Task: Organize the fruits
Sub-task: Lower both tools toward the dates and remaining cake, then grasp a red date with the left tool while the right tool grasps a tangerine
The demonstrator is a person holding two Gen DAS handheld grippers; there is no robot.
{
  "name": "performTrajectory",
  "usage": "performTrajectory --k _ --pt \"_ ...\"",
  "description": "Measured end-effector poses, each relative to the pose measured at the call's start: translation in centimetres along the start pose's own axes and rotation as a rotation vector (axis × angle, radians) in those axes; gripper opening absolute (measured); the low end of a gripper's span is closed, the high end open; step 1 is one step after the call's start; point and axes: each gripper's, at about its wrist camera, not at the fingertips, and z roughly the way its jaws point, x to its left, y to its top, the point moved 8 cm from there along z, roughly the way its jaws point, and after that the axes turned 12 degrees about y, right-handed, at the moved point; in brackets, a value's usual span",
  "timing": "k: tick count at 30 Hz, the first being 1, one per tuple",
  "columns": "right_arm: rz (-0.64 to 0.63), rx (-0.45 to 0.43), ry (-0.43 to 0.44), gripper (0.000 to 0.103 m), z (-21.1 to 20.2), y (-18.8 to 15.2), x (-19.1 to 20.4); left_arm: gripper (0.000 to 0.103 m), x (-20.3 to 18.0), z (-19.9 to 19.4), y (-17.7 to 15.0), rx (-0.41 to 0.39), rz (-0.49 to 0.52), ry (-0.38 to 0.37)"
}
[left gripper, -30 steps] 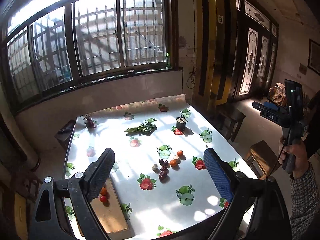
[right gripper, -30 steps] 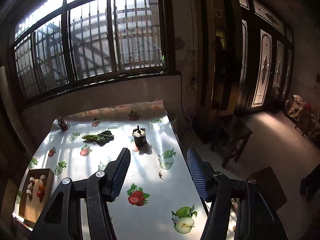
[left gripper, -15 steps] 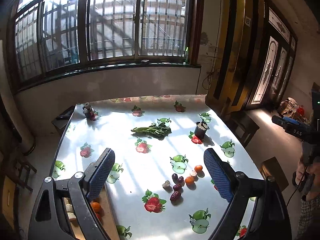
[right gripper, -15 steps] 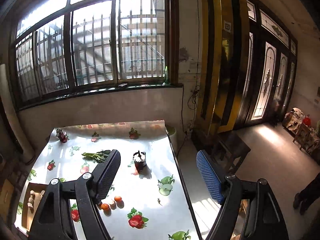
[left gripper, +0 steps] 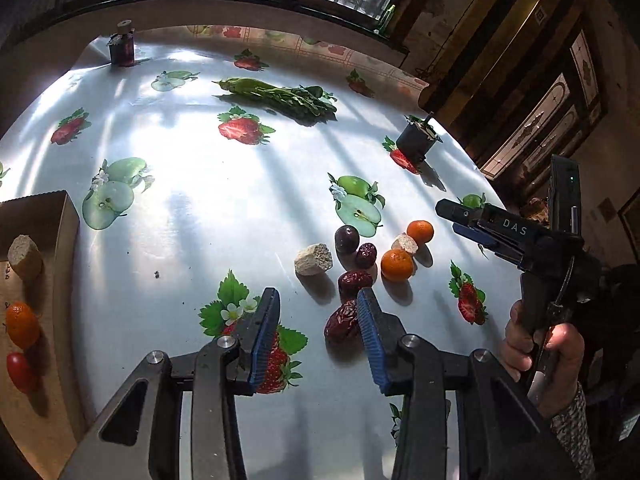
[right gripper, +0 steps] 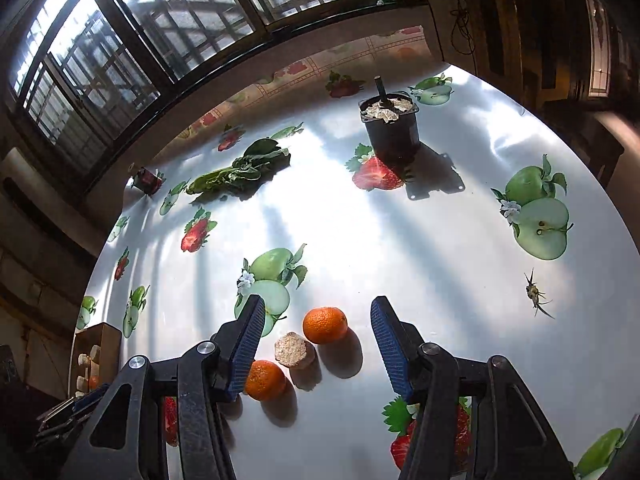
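A cluster of loose fruit lies on the fruit-print tablecloth [left gripper: 224, 208]. It holds two oranges [left gripper: 397, 266] [left gripper: 420, 231], a dark plum [left gripper: 346, 238], red dates [left gripper: 355, 280] and beige chunks [left gripper: 314, 259]. My left gripper [left gripper: 318, 320] hangs low over the table, its jaws closing. One red date [left gripper: 342, 322] lies between them against the right finger, clear of the left pad. My right gripper [right gripper: 316, 312] is closing too, with an orange [right gripper: 325, 325] between its fingers, untouched. A beige chunk [right gripper: 294, 355] and a second orange [right gripper: 264, 380] lie nearer its left finger [right gripper: 250, 336].
A cardboard box [left gripper: 60, 220] at the left edge holds an orange [left gripper: 22, 324], a cherry tomato [left gripper: 18, 372] and a beige chunk [left gripper: 24, 256]. Leafy greens [left gripper: 280, 96], a black pot [right gripper: 390, 128] and a small dark jar [left gripper: 122, 46] stand farther back. A hand [left gripper: 544, 344] holds the right gripper.
Both grippers have dropped steeply toward the table and now sit close over the fruit cluster. The left jaws have narrowed a lot, and the right jaws have narrowed since half a second ago.
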Motion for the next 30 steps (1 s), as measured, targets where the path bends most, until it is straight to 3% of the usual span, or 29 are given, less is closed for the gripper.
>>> performTrajectory --k 8,17,26,28,30 --pt "-0.069 -0.046 -0.005 0.059 1.1 -0.3 -0.1 0.042 -3.0 4.0 -2.0 0.024 0.059 -0.033" --pt "-0.074 -0.009 -0.006 0.059 3.0 -1.0 -0.4 0.042 -3.2 5.4 -2.4 0.007 0.083 -0.059" --pt "-0.137 0.01 -0.094 0.039 4.3 -1.5 -0.3 0.044 -4.0 5.7 -2.4 -0.026 0.143 -0.042" --pt "-0.156 0.012 -0.107 0.036 4.3 -1.7 -0.1 0.033 -4.0 5.7 -2.5 -0.022 0.159 -0.03" --pt "-0.179 0.013 -0.122 0.033 4.3 -1.8 0.2 0.033 -3.9 5.6 -2.6 -0.022 0.154 -0.037"
